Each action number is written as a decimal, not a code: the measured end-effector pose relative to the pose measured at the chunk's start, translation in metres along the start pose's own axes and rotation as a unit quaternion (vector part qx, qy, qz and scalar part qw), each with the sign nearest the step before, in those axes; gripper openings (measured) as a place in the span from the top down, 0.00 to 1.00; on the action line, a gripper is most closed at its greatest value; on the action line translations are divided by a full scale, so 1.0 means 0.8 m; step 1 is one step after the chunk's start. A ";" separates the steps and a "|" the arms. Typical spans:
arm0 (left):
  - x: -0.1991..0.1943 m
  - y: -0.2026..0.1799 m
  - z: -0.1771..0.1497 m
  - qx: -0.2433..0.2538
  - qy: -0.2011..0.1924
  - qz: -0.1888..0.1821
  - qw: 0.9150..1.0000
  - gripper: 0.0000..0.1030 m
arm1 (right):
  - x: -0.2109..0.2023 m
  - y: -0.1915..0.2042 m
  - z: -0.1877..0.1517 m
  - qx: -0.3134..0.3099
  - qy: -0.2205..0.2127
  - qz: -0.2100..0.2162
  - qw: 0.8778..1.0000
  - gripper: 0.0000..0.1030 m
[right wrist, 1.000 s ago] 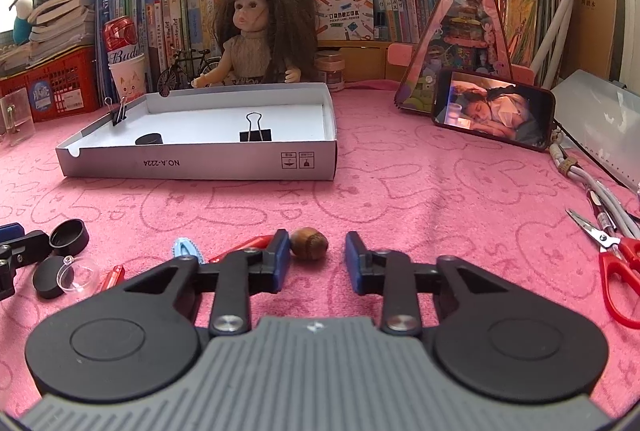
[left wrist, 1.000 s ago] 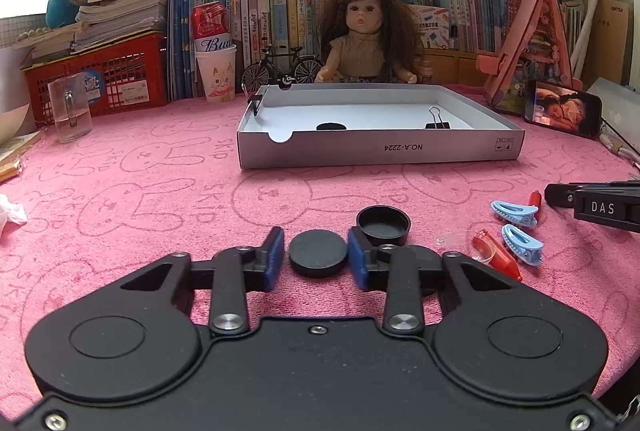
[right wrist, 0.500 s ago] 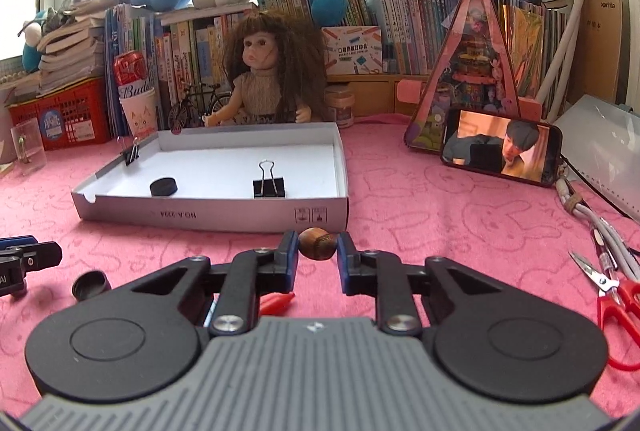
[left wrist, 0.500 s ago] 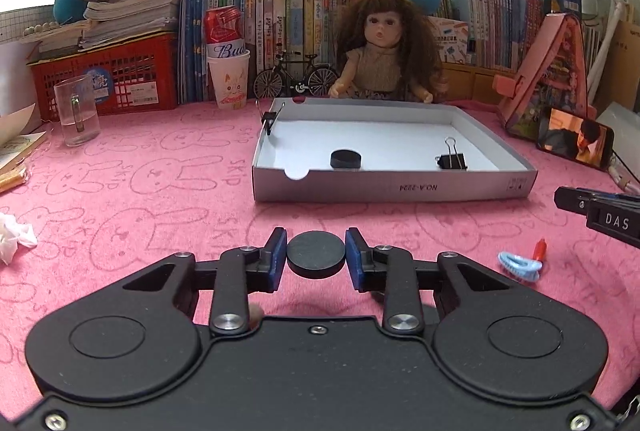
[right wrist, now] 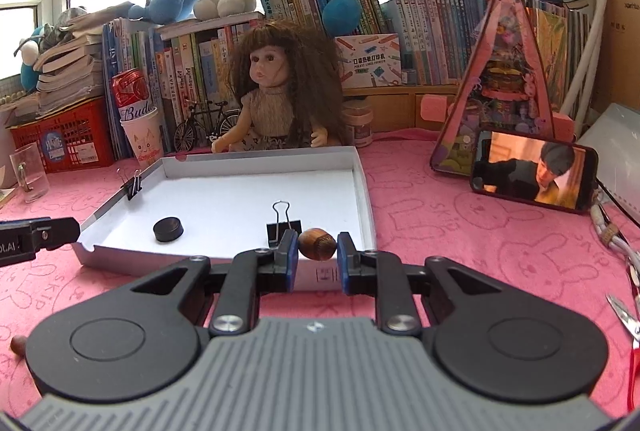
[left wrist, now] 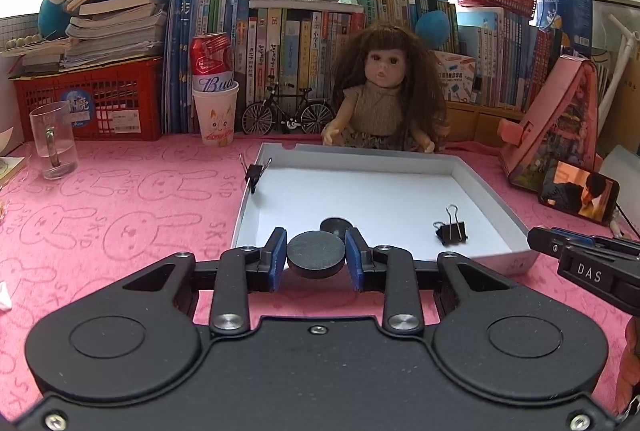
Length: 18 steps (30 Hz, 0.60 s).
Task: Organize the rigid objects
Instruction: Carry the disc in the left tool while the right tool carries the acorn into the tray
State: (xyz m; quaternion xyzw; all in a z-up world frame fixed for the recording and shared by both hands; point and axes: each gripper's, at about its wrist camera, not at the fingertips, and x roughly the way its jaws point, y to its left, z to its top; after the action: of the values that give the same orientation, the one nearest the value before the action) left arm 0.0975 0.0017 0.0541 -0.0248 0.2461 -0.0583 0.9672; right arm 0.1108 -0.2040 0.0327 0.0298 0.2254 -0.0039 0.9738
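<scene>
Left wrist: pink bunny-print cloth (left wrist: 120, 215), book-lined back wall (left wrist: 304, 43)

"DAS" on right claw (left wrist: 580, 263); "Bud" on can (left wrist: 211, 65)

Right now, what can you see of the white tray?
The tray is a shallow white rectangular box, cardboard by its look, with low walls and print on its near wall. It sits flat on the pink cloth in front of the doll. Inside lie a black disc and a binder clip; a second clip grips its left wall. No fingers touch it.
</scene>
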 end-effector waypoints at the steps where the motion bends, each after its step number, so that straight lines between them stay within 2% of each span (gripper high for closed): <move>1: 0.007 0.001 0.005 -0.003 0.003 0.000 1.000 0.71 | 0.006 0.001 0.003 -0.003 0.002 -0.002 1.000 0.76; 5: 0.039 0.004 0.019 -0.008 0.023 -0.005 1.000 0.71 | 0.027 0.001 0.012 -0.009 0.018 0.003 1.000 0.76; 10: 0.085 0.012 0.034 -0.010 0.068 -0.014 0.998 0.71 | 0.058 -0.004 0.023 0.000 0.046 0.015 0.999 0.76; 18: 0.151 0.034 0.053 -0.051 0.129 -0.022 0.990 0.71 | 0.109 -0.017 0.042 0.032 0.116 0.024 0.992 0.76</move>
State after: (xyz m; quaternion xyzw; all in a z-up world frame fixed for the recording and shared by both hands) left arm 0.2258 0.0143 0.0321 -0.0716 0.3708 -0.0699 0.9233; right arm 0.2038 -0.2187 0.0240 0.0669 0.3357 0.0158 0.9395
